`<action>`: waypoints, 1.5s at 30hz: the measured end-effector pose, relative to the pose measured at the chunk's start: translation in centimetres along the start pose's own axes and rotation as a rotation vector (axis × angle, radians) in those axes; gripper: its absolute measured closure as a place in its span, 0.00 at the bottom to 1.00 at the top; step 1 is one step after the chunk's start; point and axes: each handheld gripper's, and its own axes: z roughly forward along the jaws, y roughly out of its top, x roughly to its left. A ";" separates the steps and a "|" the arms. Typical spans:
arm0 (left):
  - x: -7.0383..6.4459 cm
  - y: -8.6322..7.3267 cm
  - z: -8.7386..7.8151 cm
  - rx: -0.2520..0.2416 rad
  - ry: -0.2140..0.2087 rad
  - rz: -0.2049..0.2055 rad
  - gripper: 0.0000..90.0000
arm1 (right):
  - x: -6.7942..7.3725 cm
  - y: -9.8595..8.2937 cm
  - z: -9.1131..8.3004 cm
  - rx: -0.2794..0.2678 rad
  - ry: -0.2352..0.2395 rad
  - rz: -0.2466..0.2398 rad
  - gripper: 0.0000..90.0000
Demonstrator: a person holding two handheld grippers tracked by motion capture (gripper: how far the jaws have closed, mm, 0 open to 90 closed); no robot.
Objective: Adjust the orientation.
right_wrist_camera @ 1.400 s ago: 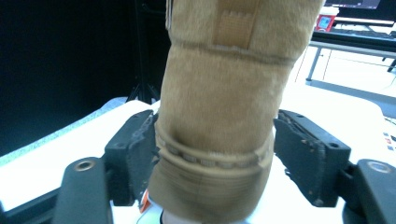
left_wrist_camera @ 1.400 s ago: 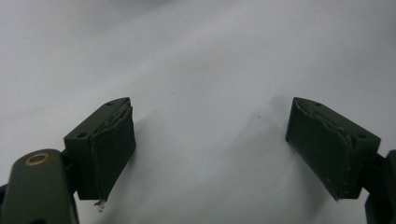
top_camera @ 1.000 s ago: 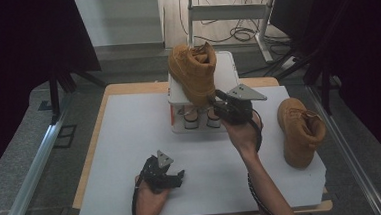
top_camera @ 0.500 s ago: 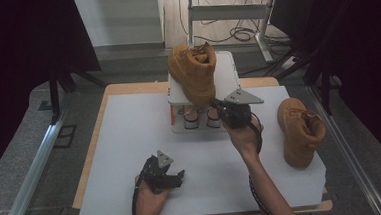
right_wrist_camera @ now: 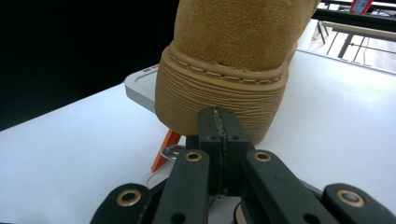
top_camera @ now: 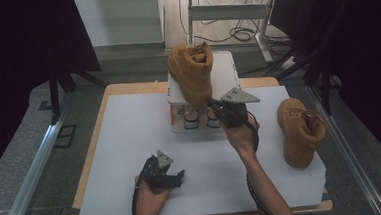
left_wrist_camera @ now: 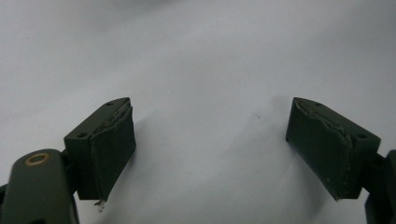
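Note:
A tan suede boot [top_camera: 191,75] stands on top of a small white rack [top_camera: 226,70] at the back middle of the table, toe toward me. My right gripper [top_camera: 211,103] is at the boot's toe, shut with nothing between its jaws. In the right gripper view its tips [right_wrist_camera: 218,116] sit just in front of the ribbed sole [right_wrist_camera: 219,100] of the boot [right_wrist_camera: 243,32]. A second tan boot [top_camera: 300,131] lies on the table to the right. My left gripper [top_camera: 175,178] rests near the front edge; in its own view it [left_wrist_camera: 210,144] is open over bare tabletop.
Under the rack's top shelf stand two round items [top_camera: 191,118], and an orange piece [right_wrist_camera: 163,149] shows at its side. The white table [top_camera: 121,157] has wooden edges. Dark curtains, a metal rail [top_camera: 36,162] and floor cables surround it.
My right gripper has edged slightly left, closer to the boot's toe. The left gripper and both boots have not moved.

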 end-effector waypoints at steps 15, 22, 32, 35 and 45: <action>0.0 0.0 0.0 0.001 0.001 0.002 0.17 | 1.4 0.7 1.9 0.010 0.026 -0.020 1.00; 0.0 0.0 0.0 0.003 0.000 0.003 0.17 | 2.1 1.2 3.0 0.020 0.041 -0.037 1.00; 0.0 0.0 0.0 0.003 -0.002 0.001 0.17 | 2.6 1.4 3.7 0.023 0.055 -0.039 1.00; 0.0 0.0 0.0 0.002 -0.001 0.001 0.17 | 2.6 1.3 3.6 0.025 0.061 -0.029 0.96; 0.0 0.0 0.0 0.001 0.001 0.002 0.17 | 2.7 1.1 2.5 0.018 0.042 -0.061 0.69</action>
